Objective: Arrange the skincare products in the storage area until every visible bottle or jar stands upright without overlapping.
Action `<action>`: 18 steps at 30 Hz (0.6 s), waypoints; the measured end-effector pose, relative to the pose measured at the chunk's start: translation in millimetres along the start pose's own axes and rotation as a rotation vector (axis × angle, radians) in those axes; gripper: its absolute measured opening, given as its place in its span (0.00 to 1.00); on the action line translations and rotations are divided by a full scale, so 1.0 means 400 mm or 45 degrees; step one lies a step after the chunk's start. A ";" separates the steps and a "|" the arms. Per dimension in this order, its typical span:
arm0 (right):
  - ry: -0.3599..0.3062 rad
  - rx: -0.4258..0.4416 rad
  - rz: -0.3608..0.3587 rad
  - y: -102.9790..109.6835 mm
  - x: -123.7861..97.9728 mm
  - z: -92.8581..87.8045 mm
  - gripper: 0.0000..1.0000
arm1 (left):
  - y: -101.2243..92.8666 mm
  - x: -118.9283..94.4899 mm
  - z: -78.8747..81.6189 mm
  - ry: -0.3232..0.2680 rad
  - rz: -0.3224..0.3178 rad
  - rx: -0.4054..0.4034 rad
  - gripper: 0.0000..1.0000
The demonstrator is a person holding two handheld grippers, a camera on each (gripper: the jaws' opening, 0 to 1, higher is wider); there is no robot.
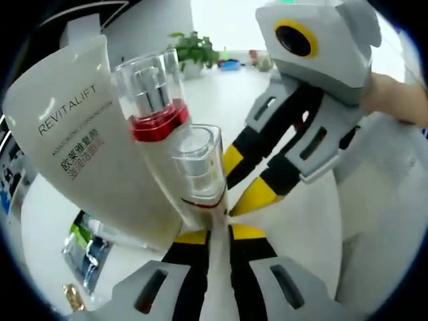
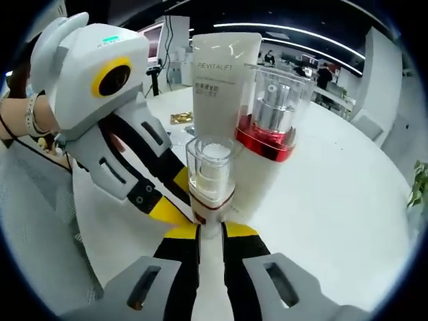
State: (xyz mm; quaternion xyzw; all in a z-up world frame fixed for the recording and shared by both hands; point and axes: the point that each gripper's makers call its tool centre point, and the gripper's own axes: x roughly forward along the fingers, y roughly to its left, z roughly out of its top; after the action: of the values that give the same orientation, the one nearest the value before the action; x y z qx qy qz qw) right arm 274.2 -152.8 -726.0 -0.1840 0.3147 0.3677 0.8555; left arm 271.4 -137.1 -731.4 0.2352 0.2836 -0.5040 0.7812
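Hidden and cut-off parts around the small pump bottle

The small pump bottle (image 1: 198, 175) has its lower body hidden between the left gripper's (image 1: 217, 231) jaws; behind it, the Revitalift tube's (image 2: 224, 80) base is hidden by the red-collared bottle (image 2: 271, 117), small print unreadable.

This is an open-plan office, as shown by a wide white table (image 2: 348, 180), a computer monitor (image 2: 151, 35) at the back, long ceiling strip lights (image 2: 287, 33), white pillars (image 2: 374, 73), a potted green plant (image 1: 192, 48) near a bright window, and people standing far off.
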 end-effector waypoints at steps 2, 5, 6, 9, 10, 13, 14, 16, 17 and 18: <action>0.003 -0.002 0.004 0.002 0.000 -0.001 0.13 | -0.001 0.000 0.000 0.000 -0.001 -0.005 0.06; 0.002 0.003 0.006 0.004 0.000 -0.001 0.14 | -0.003 -0.002 -0.001 -0.001 -0.001 -0.004 0.06; 0.002 0.004 0.006 0.004 -0.001 -0.001 0.14 | -0.004 -0.004 -0.002 -0.002 -0.001 -0.007 0.06; 0.003 0.002 0.002 0.004 -0.003 0.000 0.15 | -0.001 -0.008 -0.006 -0.003 0.003 -0.018 0.06; 0.003 -0.001 0.003 0.007 -0.006 0.002 0.15 | -0.001 -0.010 -0.009 -0.001 0.000 -0.024 0.06; 0.004 0.004 0.009 0.013 -0.009 0.003 0.16 | -0.003 -0.017 -0.013 -0.003 0.004 -0.035 0.06; 0.004 0.005 0.011 0.015 -0.010 0.003 0.16 | -0.004 -0.020 -0.014 -0.003 0.002 -0.040 0.05; 0.001 0.007 0.011 0.019 -0.014 0.004 0.18 | -0.007 -0.029 -0.013 -0.008 -0.002 -0.055 0.05; -0.005 0.013 0.011 0.021 -0.017 0.006 0.18 | -0.007 -0.035 -0.011 -0.014 0.001 -0.060 0.05; -0.010 0.019 0.012 0.023 -0.019 0.007 0.19 | -0.007 -0.040 -0.011 -0.017 0.004 -0.064 0.05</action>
State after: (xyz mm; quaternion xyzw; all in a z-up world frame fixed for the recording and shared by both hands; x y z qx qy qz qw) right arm 264.6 -149.0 -719.6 -0.1748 0.3150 0.3703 0.8562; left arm 262.6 -124.9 -723.8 0.2126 0.2906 -0.4970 0.7895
